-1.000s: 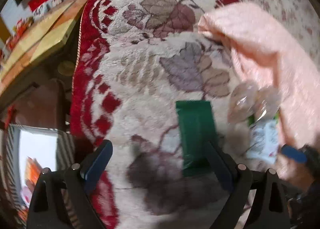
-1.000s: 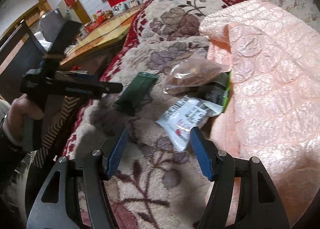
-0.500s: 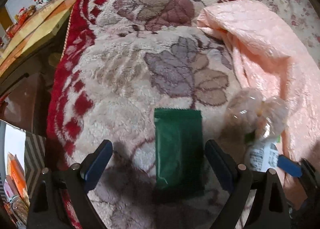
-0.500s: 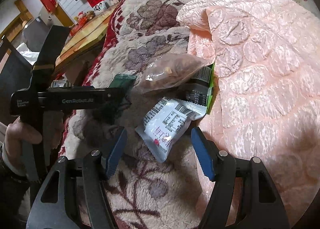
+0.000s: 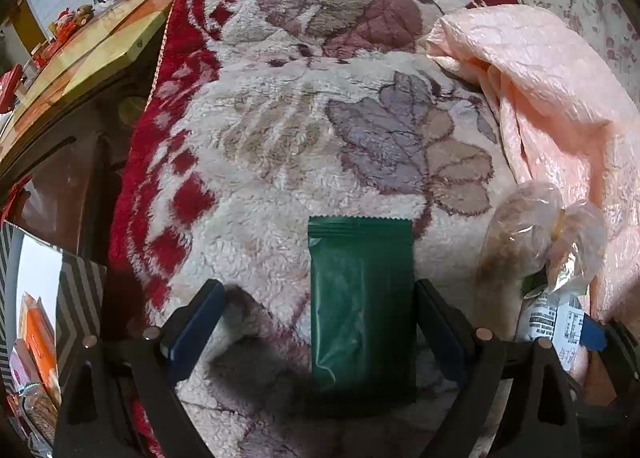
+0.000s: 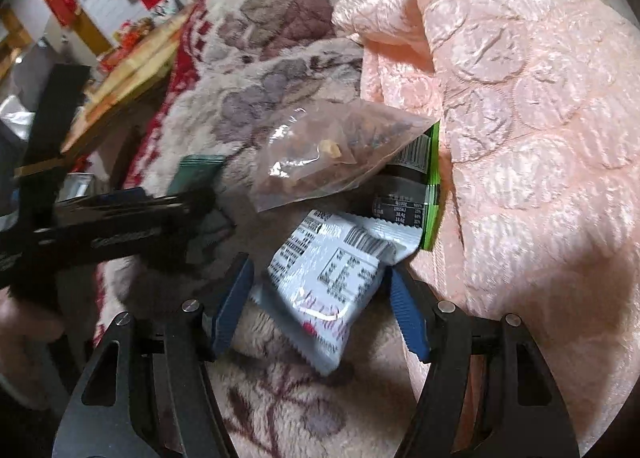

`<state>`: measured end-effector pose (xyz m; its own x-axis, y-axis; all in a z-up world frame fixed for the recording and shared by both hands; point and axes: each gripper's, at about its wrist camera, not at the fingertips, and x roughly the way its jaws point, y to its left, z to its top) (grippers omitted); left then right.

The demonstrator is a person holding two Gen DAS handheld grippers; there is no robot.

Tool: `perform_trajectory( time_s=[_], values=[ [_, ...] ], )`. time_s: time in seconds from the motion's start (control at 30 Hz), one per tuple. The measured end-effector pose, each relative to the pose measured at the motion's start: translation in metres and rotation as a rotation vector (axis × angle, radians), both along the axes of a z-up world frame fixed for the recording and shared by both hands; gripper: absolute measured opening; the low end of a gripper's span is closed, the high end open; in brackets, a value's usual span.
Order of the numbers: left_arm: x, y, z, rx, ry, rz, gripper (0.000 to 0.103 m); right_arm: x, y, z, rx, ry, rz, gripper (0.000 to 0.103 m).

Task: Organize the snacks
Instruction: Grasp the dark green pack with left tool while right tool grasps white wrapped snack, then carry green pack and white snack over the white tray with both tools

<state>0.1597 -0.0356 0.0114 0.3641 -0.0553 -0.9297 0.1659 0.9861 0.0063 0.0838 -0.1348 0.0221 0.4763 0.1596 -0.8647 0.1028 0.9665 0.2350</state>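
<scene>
A dark green packet [image 5: 362,298] lies flat on the floral fleece blanket [image 5: 280,138]. My left gripper [image 5: 316,298] is open and straddles it, with the packet close against the right finger. A white printed packet [image 6: 328,286] lies between the fingers of my right gripper [image 6: 318,278], which is open; its pads sit at the packet's edges without squeezing. Behind it rest a clear bag of brown snacks [image 6: 332,154] and a black and green packet [image 6: 416,186]. The clear bag [image 5: 528,234] and white packet [image 5: 552,318] also show at the left wrist view's right edge.
A pink quilt [image 6: 520,98] is bunched along the right of the snacks. A wooden table [image 5: 80,58] with red items stands beyond the blanket's red border on the left. The left gripper's black body [image 6: 100,226] crosses the right wrist view.
The left gripper came down over the green packet, which now sits between its fingers. The right gripper closed in on the white packet, now between its fingers. Both stayed open.
</scene>
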Motion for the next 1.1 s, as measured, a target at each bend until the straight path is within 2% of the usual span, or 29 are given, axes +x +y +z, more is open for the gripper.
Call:
perform_trajectory(
  time_s=[0.07, 0.2, 0.27, 0.33, 0.37, 0.43, 0.5, 0.57, 0.67, 0.8, 1.1],
  values=[
    [0.0, 0.002, -0.001, -0.01, -0.002, 0.002, 0.095, 0.004, 0.004, -0.002, -0.035, 0.0, 0.002, 0.067],
    [-0.002, 0.004, 0.0, -0.019, 0.0, -0.003, 0.095, 0.005, 0.008, -0.002, -0.096, -0.008, 0.076, 0.067],
    [-0.003, 0.004, 0.0, -0.022, -0.005, -0.009, 0.092, 0.001, 0.003, -0.002, -0.072, -0.021, 0.105, 0.06],
    [-0.005, 0.002, 0.0, -0.017, -0.019, -0.025, 0.079, -0.002, 0.0, -0.004, -0.034, -0.017, 0.126, 0.037],
    [-0.007, 0.001, 0.002, -0.016, -0.028, -0.035, 0.073, -0.004, -0.003, -0.006, -0.011, -0.016, 0.133, 0.035],
    [-0.009, -0.001, 0.006, -0.026, -0.029, -0.048, 0.053, -0.009, -0.003, -0.006, -0.007, -0.017, 0.144, 0.025],
    [-0.012, -0.002, 0.009, -0.03, -0.032, -0.055, 0.047, -0.012, -0.006, -0.003, 0.024, -0.029, 0.152, 0.022],
    [-0.015, -0.001, 0.011, -0.038, -0.034, -0.052, 0.047, -0.016, -0.007, 0.002, 0.071, -0.04, 0.168, 0.02],
    [-0.021, 0.007, 0.012, -0.065, -0.037, -0.03, 0.047, -0.024, -0.002, 0.01, 0.078, -0.062, 0.21, 0.019],
    [-0.03, 0.021, 0.02, -0.112, -0.039, 0.0, 0.046, -0.033, 0.002, 0.017, 0.145, -0.081, 0.24, 0.018],
    [-0.051, 0.056, 0.037, -0.153, -0.07, 0.059, 0.046, -0.043, 0.023, 0.022, 0.141, -0.083, 0.3, 0.018]
  ],
)
